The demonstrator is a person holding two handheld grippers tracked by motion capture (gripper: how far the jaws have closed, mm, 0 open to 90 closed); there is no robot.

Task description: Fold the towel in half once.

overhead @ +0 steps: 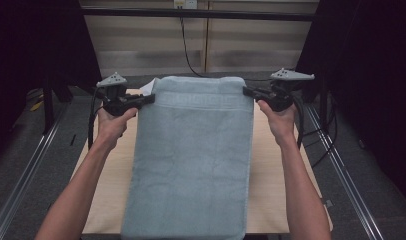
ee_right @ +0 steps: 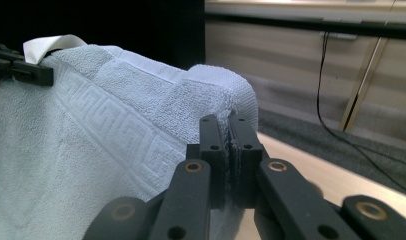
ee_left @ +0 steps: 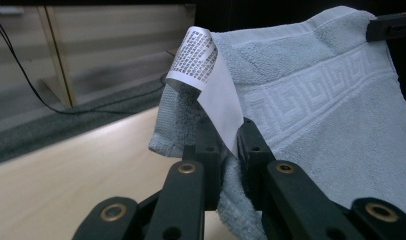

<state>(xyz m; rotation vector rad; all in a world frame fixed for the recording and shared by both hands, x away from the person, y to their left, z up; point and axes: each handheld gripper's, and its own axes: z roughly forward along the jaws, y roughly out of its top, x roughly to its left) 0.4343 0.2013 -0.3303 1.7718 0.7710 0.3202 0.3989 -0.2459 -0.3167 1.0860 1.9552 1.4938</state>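
A: While both tools are clamped this tight, the job is mostly about keeping them matched. The left tool (ee_left: 228, 145) has its jaws pinched on the towel's (overhead: 191, 155) corner, right where the white care label (ee_left: 211, 95) hangs out, and the right tool (ee_right: 230, 145) is squeezed shut on the opposite corner with terry bulging over the jaw tips.

B: So how would you carry the lift well?

A: I'd hold the two corners level with each other and keep the patterned top hem taut between them, so the cloth hangs flat rather than sagging in the middle. Neither grip should slacken; on the left, a good bite of the towel itself sits between the jaws beside the label, and I judge that enough to hold.

B: Where does the towel sit from the tools?

A: In the high view the left tool (overhead: 150, 98) is at nine o'clock of the top hem and the right tool (overhead: 247, 92) at three o'clock, each touching its corner. From there the cloth drapes down toward six o'clock, over the wooden bench (overhead: 276, 165), with its lower edge near the bench's near rim.

B: Anything behind?

A: A dark cable (overhead: 187, 47) runs down the pale wall at twelve o'clock, well apart from the cloth.
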